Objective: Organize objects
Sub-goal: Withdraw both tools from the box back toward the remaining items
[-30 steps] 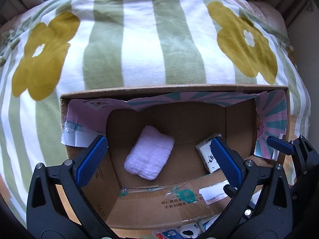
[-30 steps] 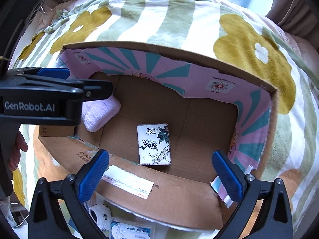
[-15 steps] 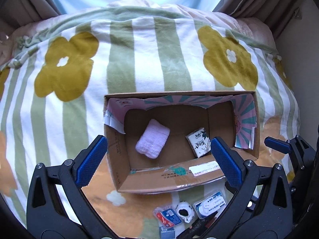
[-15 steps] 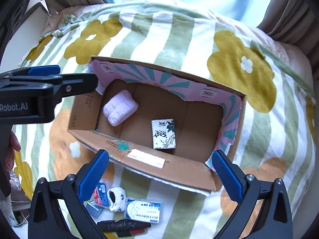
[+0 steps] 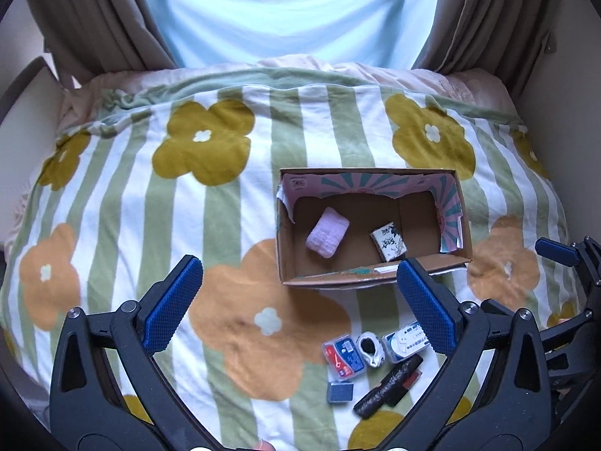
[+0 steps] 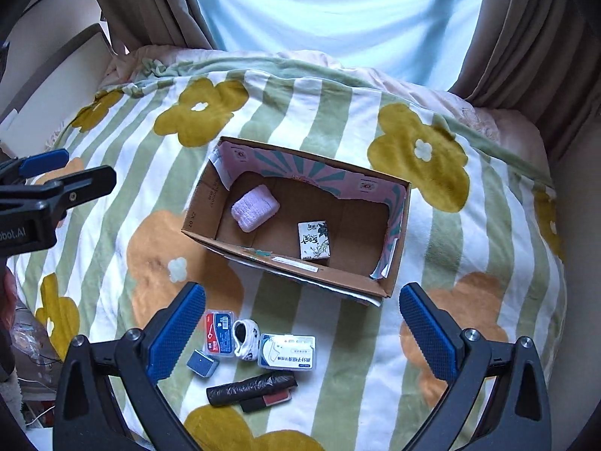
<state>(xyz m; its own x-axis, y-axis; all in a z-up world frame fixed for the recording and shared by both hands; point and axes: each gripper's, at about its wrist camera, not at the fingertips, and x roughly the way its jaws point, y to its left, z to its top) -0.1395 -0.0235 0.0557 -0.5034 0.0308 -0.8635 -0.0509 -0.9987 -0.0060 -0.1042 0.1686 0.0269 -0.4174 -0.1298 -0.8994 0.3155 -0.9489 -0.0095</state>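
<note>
An open cardboard box lies on the flowered blanket. Inside it rest a folded pink cloth and a white tissue pack. In front of the box lie a red-and-blue case, a small black-and-white item, a white-and-blue case, a blue-grey cube and a black roll over a red-and-black object. My left gripper and right gripper both hover open and empty, high above these.
The green-striped blanket with yellow and orange flowers covers the whole bed. Brown curtains and a bright window stand behind. A pale wall rises on the right, a white board at the left.
Both grippers have pulled back and up from the box, which now looks much smaller. The loose items in front of the box have come fully into view. Both stayed open.
</note>
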